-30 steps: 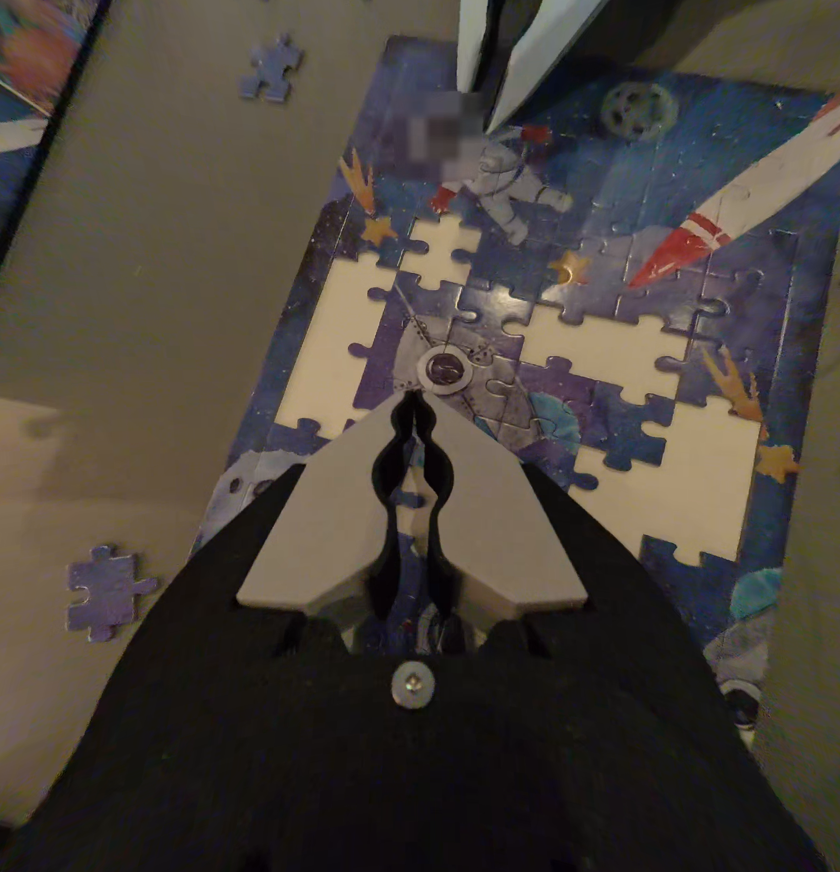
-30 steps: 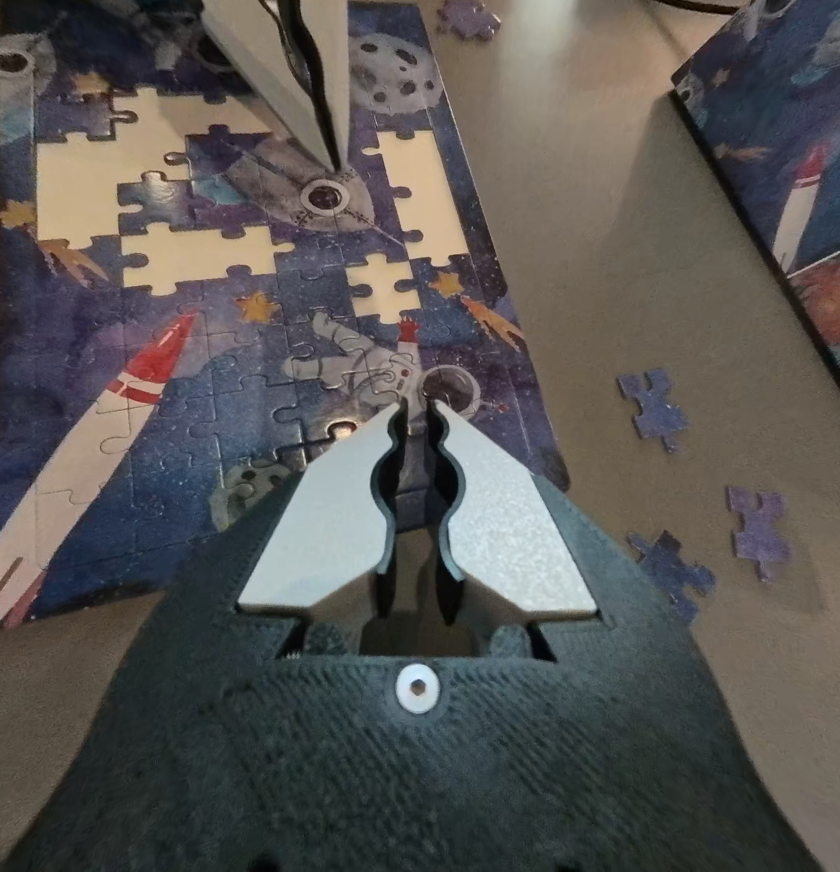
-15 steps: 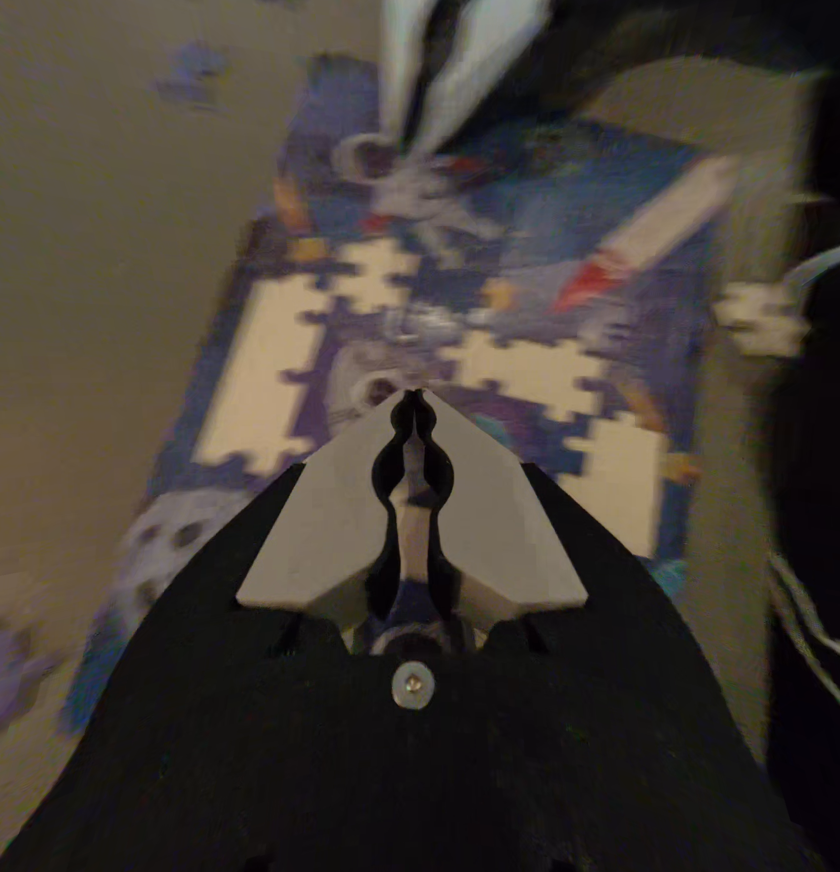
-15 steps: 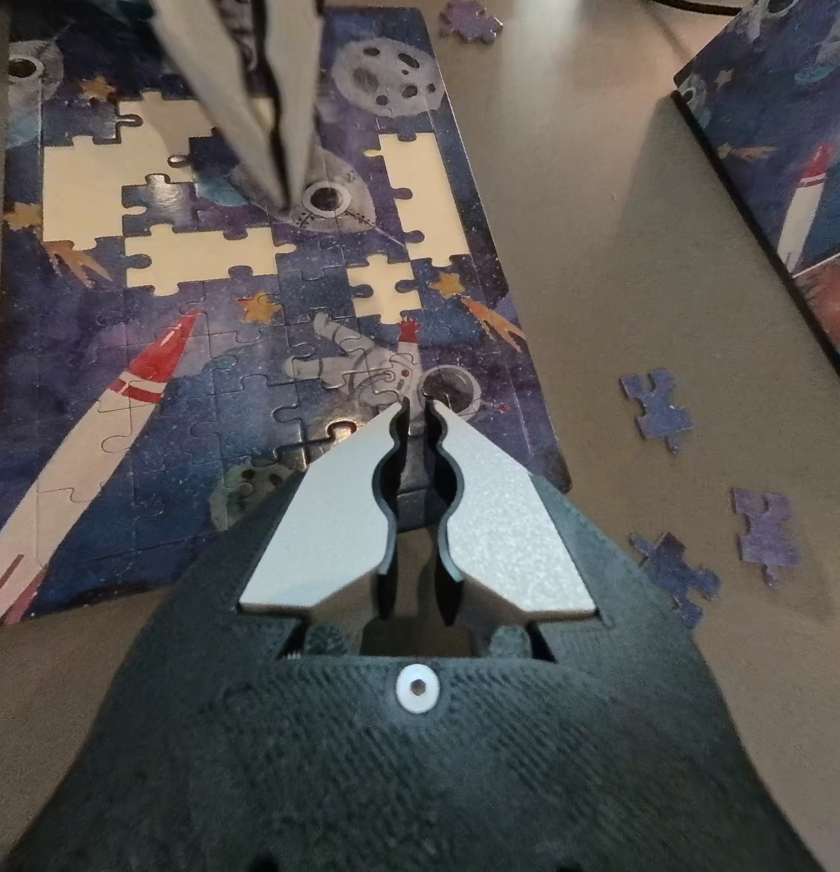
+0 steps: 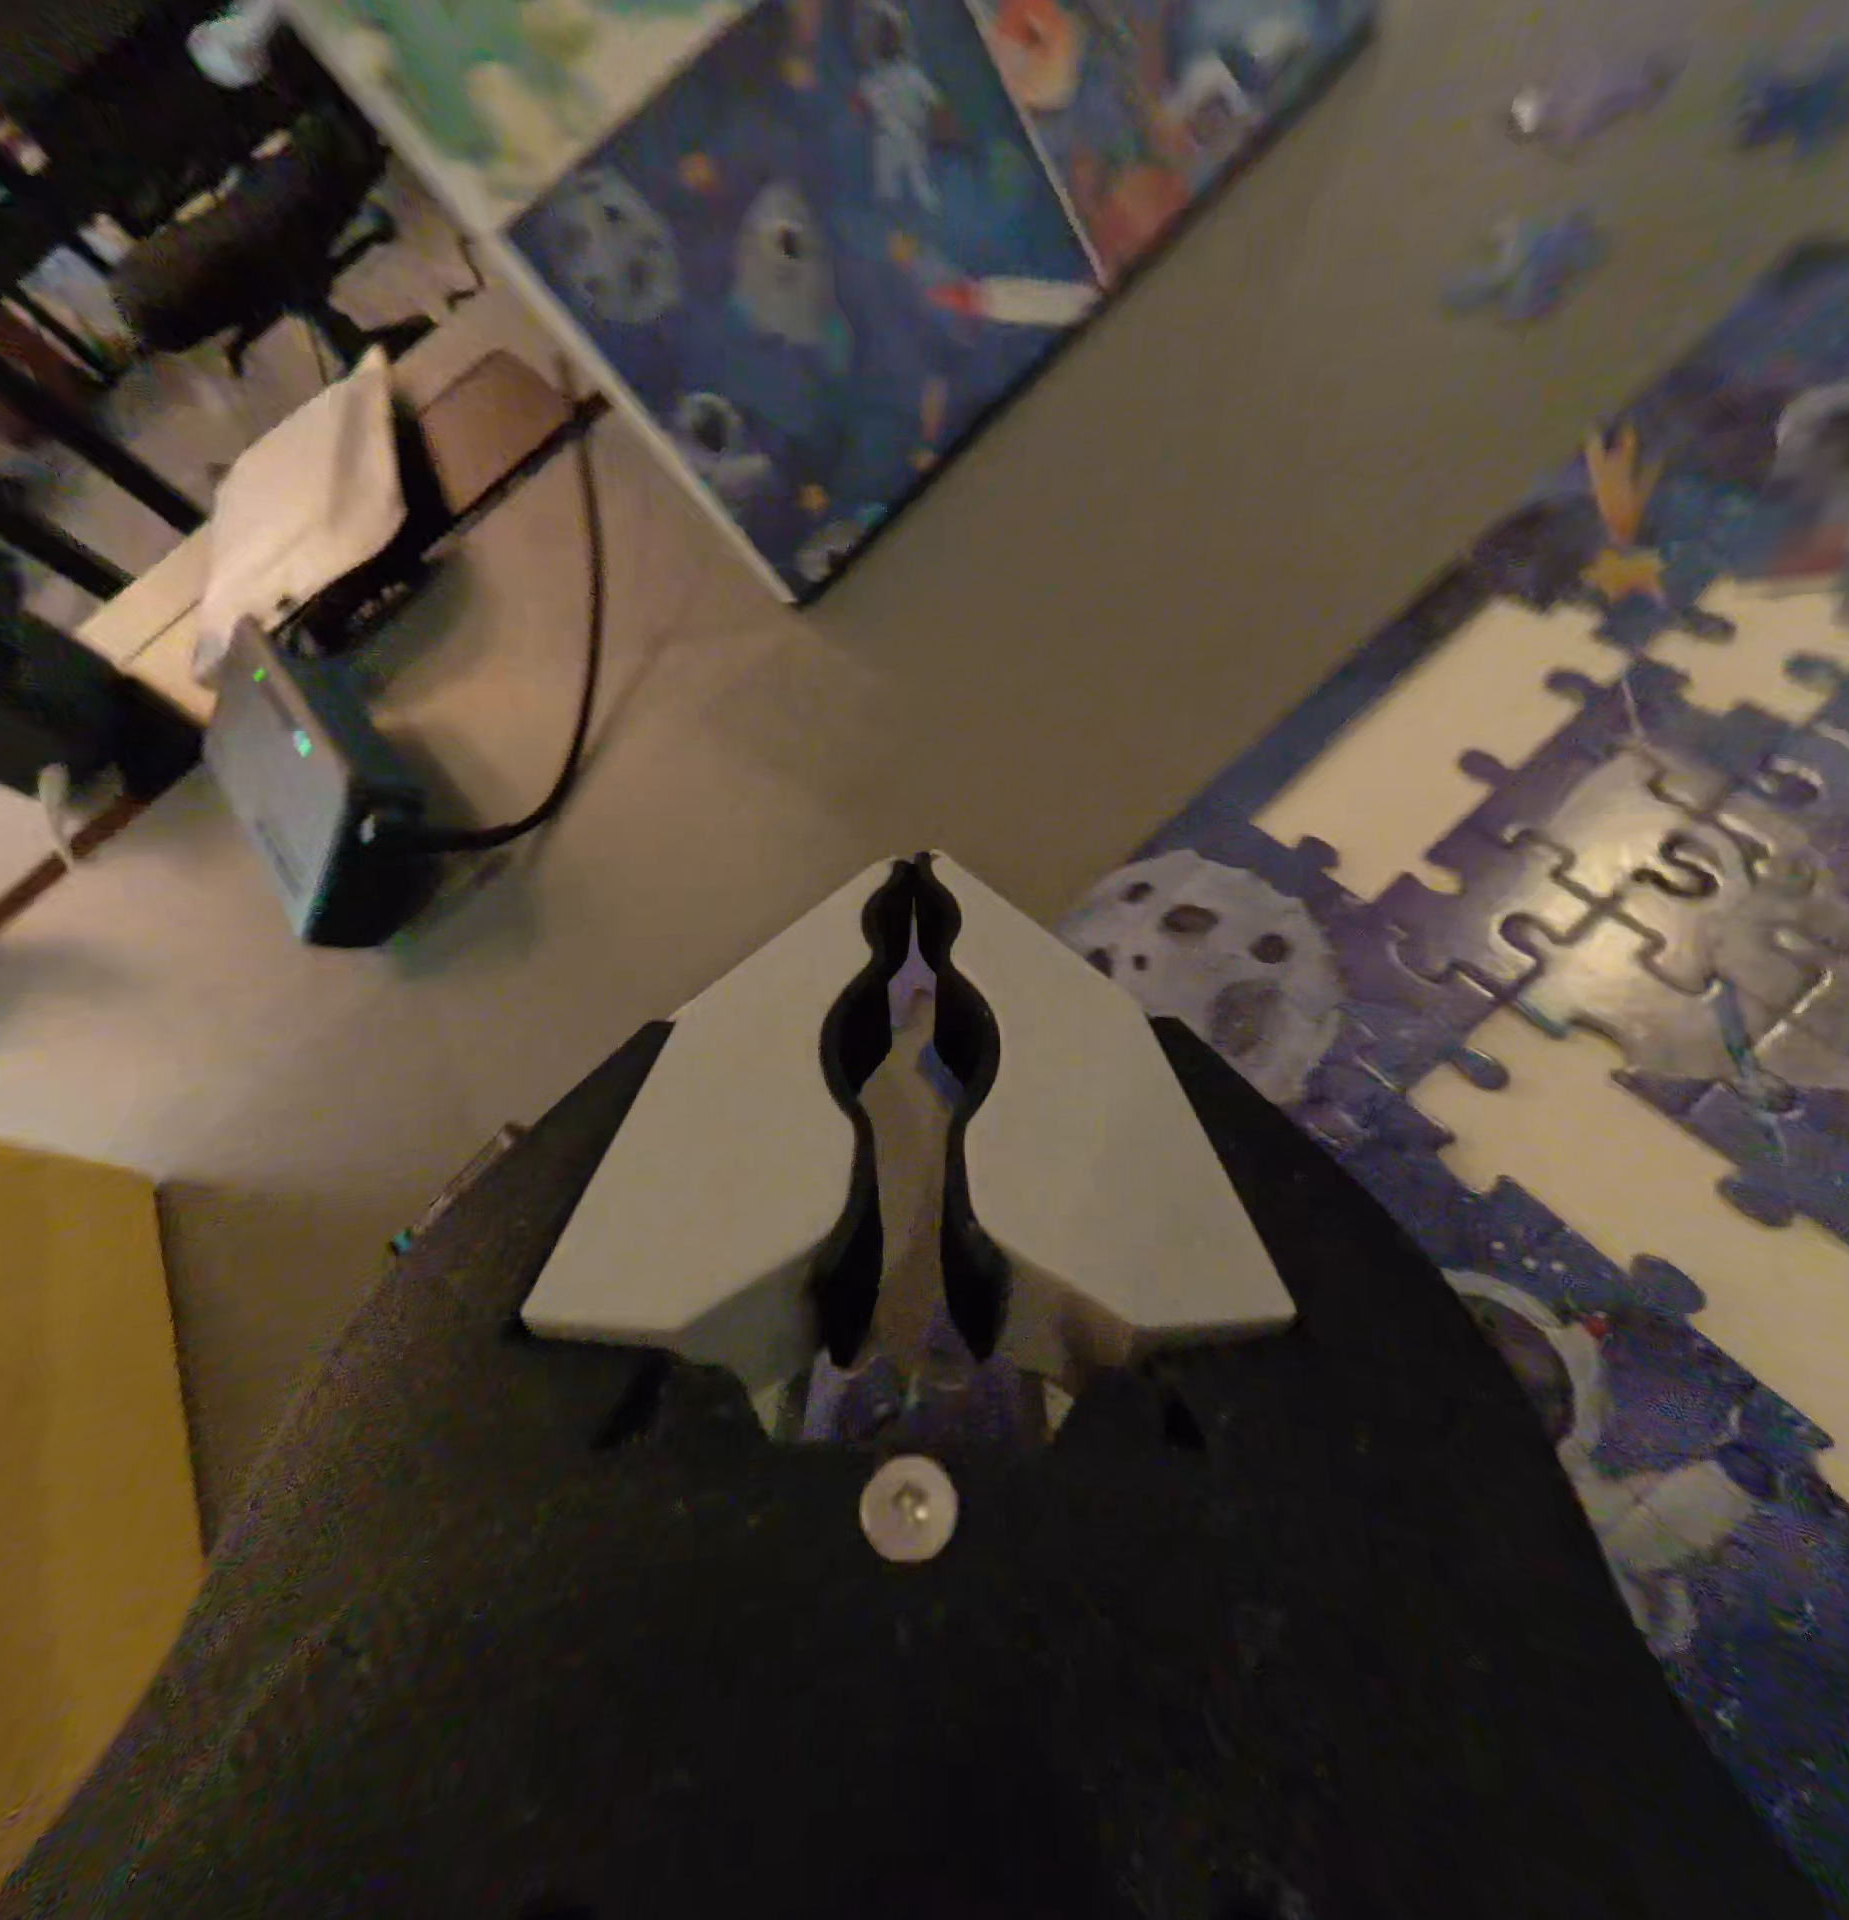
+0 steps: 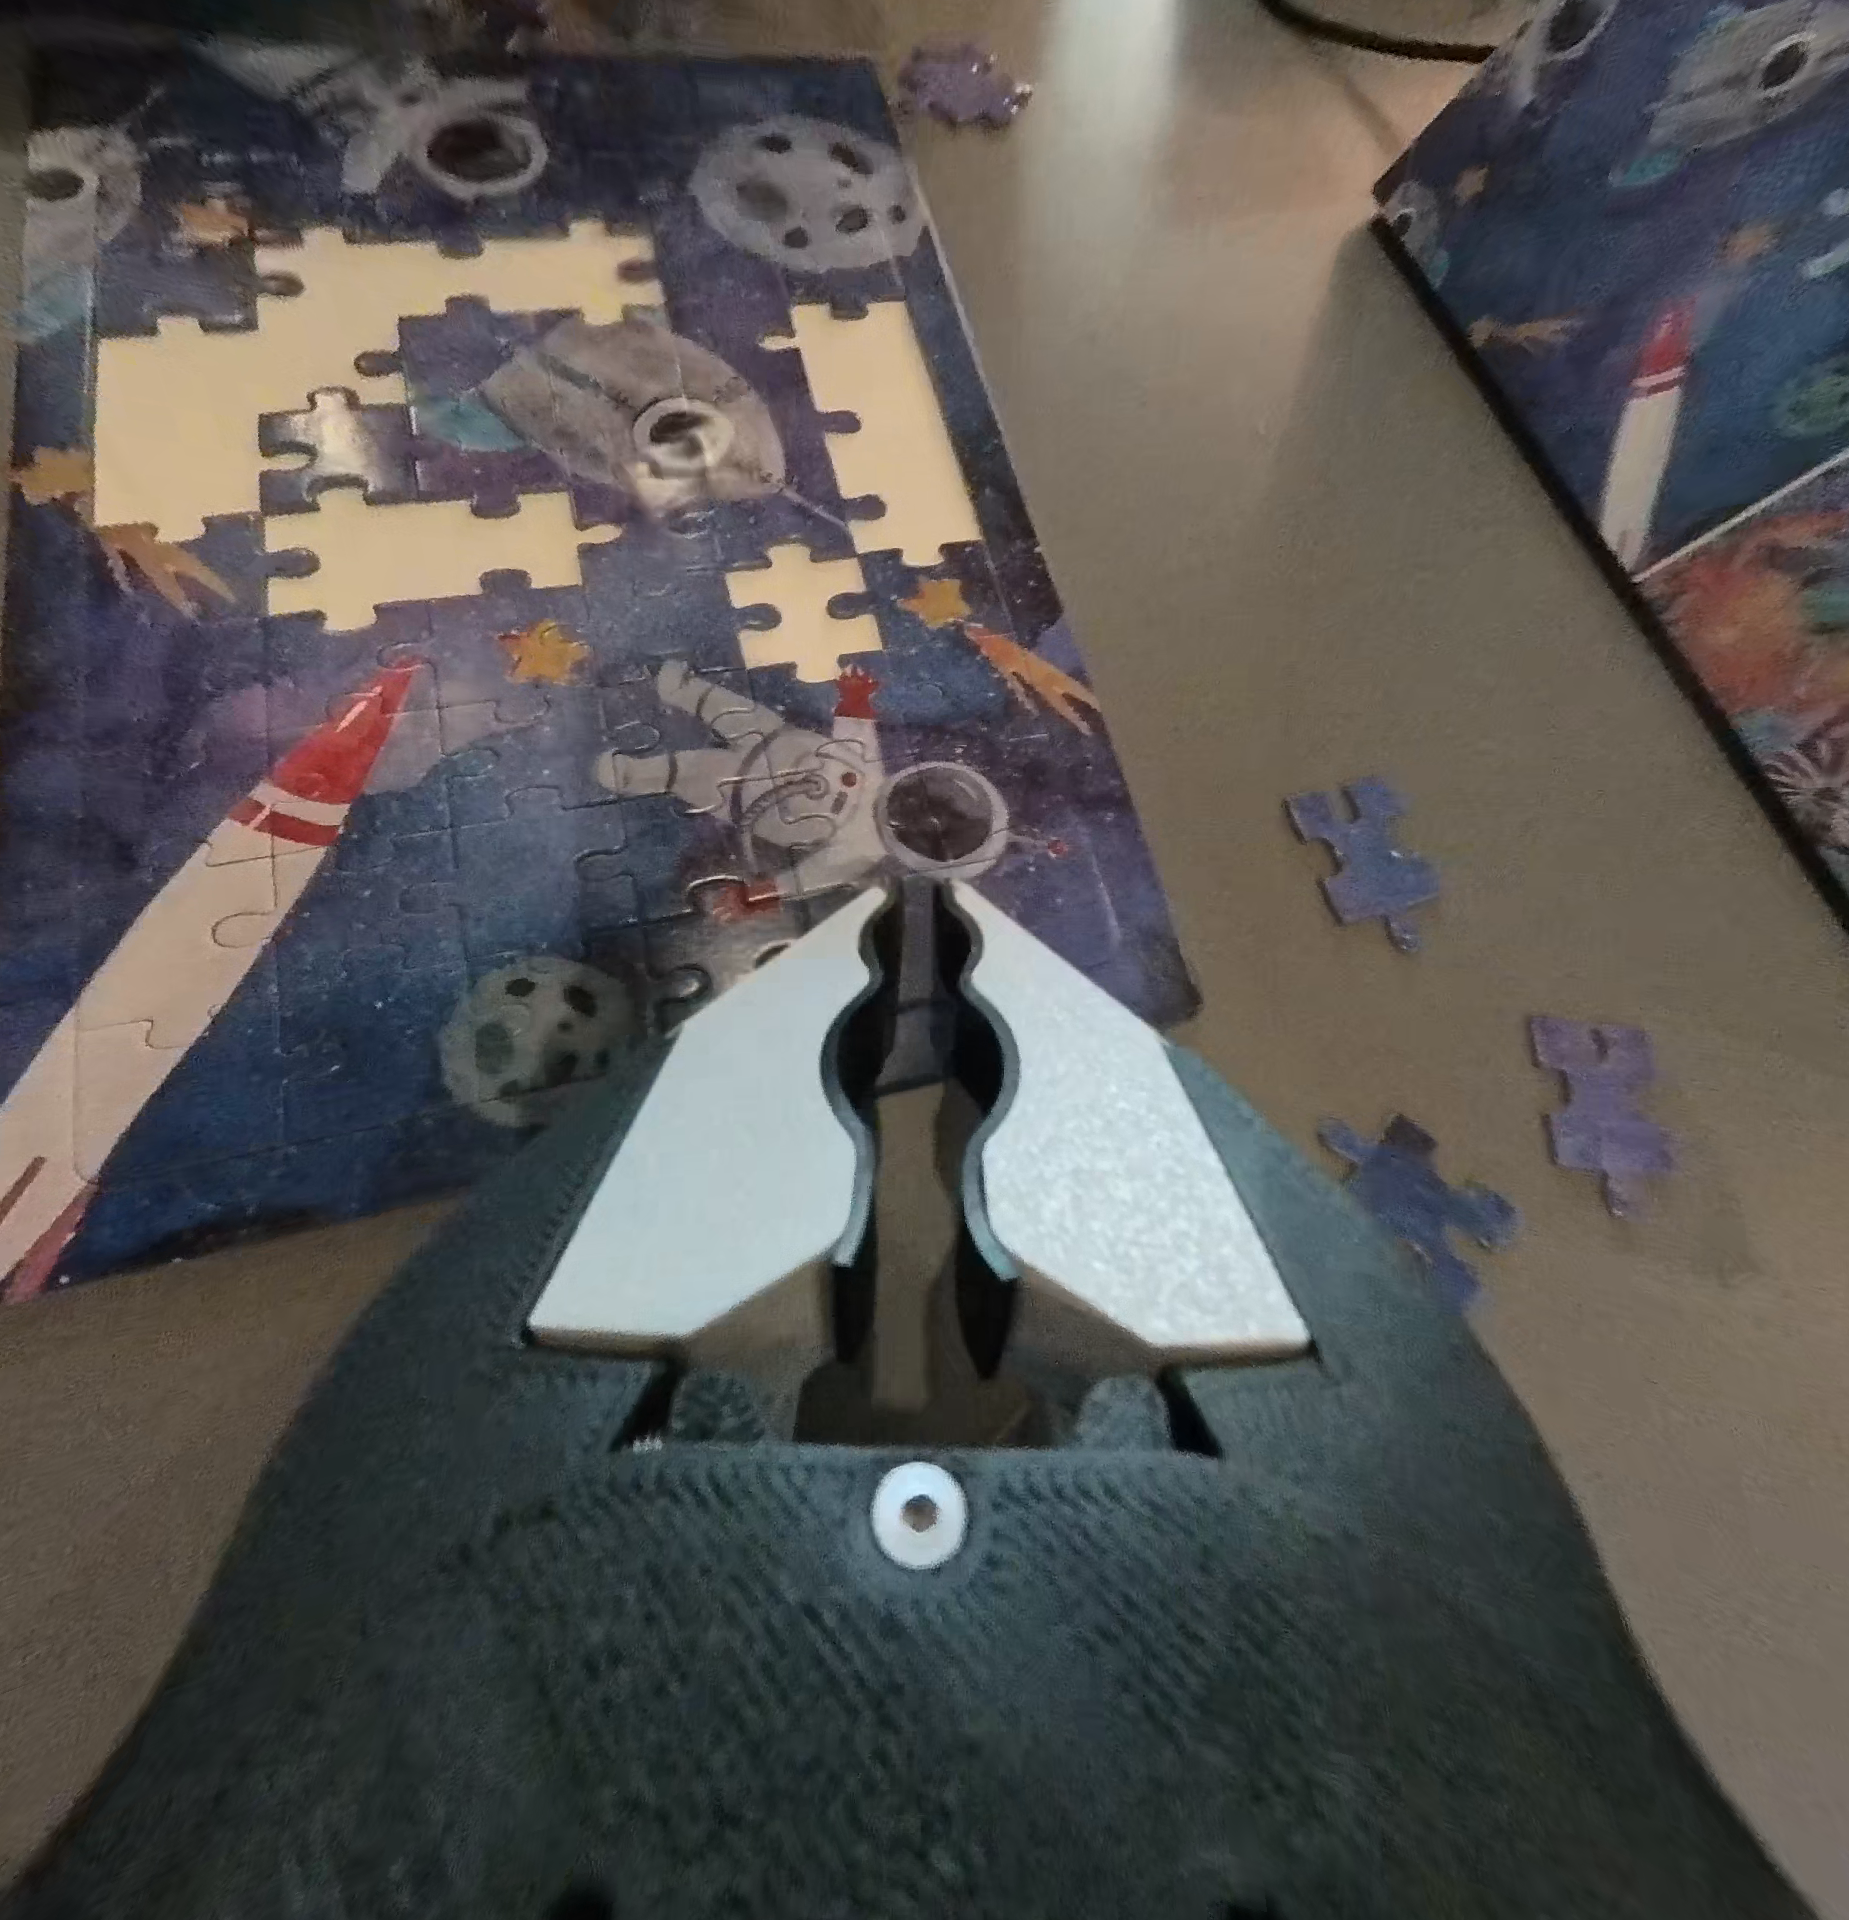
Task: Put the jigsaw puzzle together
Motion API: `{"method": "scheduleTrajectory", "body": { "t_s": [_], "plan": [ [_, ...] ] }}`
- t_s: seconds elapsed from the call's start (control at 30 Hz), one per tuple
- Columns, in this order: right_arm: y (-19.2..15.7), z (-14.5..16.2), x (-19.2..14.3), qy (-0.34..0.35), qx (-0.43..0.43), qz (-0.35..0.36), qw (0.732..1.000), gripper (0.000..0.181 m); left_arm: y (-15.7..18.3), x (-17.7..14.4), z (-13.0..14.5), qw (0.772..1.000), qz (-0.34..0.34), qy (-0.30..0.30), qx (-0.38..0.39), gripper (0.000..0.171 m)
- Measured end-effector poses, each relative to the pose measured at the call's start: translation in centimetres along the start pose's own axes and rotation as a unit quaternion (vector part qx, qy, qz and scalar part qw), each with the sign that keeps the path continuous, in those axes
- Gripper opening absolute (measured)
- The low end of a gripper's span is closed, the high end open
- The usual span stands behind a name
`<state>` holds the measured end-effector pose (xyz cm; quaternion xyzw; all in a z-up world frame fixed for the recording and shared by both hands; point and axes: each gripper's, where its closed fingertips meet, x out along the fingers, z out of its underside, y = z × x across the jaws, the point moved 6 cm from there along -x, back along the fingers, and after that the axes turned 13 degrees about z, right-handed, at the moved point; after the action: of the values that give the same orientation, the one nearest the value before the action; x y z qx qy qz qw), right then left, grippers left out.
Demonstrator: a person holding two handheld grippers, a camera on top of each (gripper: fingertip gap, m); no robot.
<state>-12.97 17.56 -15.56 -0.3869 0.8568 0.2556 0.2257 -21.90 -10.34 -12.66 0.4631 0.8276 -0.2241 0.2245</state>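
Observation:
The space-themed jigsaw puzzle [image 6: 432, 883] lies flat on the table with several cream gaps [image 6: 203, 416] in its far half. My right gripper [image 6: 915, 885] hovers over its near edge by the astronaut's helmet, empty, with its tips nearly together. Three loose purple pieces [image 6: 1367, 862] [image 6: 1600, 1107] [image 6: 1419, 1195] lie to its right. My left gripper [image 5: 918, 857] is shut, over bare table just left of the puzzle [image 5: 1678, 883]. A purple patch shows through its finger gap; I cannot tell what it is.
The puzzle box [image 6: 1678, 364] lies at the right and also shows in the left wrist view [image 5: 816, 270]. A dark device with a cable [image 5: 296, 790] sits near the table edge. A yellow-brown box [image 5: 58, 1455] is at lower left. More loose pieces [image 5: 1522, 265] lie beyond. My hands' fingertips stand some 25 centimeters from each other.
My left gripper has swung off the middle of the puzzle to its left side and has left the right wrist view. My right gripper has stayed in place.

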Motion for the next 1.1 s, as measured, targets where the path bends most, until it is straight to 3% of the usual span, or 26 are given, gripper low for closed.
{"method": "scheduleTrajectory", "body": {
  "t_s": [0.1, 0.23, 0.37, 0.53, 0.73, 0.87, 1.0, 1.1],
  "plan": [
    [1.6, 0.0, -0.7, 0.011, 0.027, 0.038, 0.999, 0.002, -2.5, -1.3, 1.2, 0.998, -0.005, 0.026, -0.059, 0.0],
    [4.7, 0.5, -2.5, 0.024, 0.064, 0.127, 0.99, 0.0, -4.4, -1.4, 3.3, 0.996, -0.026, -0.013, -0.089, 0.0],
    [6.5, 0.5, -4.1, 0.065, 0.107, 0.167, 0.978, 0.0, -4.6, -1.1, 3.9, 0.995, -0.036, -0.033, -0.083, 0.0],
    [6.9, 0.5, -4.4, 0.068, 0.117, 0.187, 0.973, 0.0, -3.8, -0.1, 3.8, 0.995, 0.015, -0.027, -0.097, 0.034],
    [6.5, 0.0, -3.8, 0.073, 0.125, 0.18, 0.973, 0.0, -3.4, 1.8, 3.8, 0.993, 0.027, -0.077, -0.083, 0.054],
    [6.2, 0.0, -3.3, 0.058, 0.108, 0.185, 0.975, 0.0, -3.0, 2.2, 3.6, 0.993, 0.048, -0.077, -0.075, 0.047],
    [6.4, 0.0, -3.4, 0.058, 0.107, 0.194, 0.973, 0.0, -2.2, 2.3, 3.5, 0.988, 0.106, -0.077, -0.086, 0.017],
    [6.5, 0.1, -3.5, 0.059, 0.112, 0.196, 0.972, 0.0, -2.0, 2.2, 3.6, 0.989, 0.1, -0.08, -0.07, 0.001]
  ]
}}
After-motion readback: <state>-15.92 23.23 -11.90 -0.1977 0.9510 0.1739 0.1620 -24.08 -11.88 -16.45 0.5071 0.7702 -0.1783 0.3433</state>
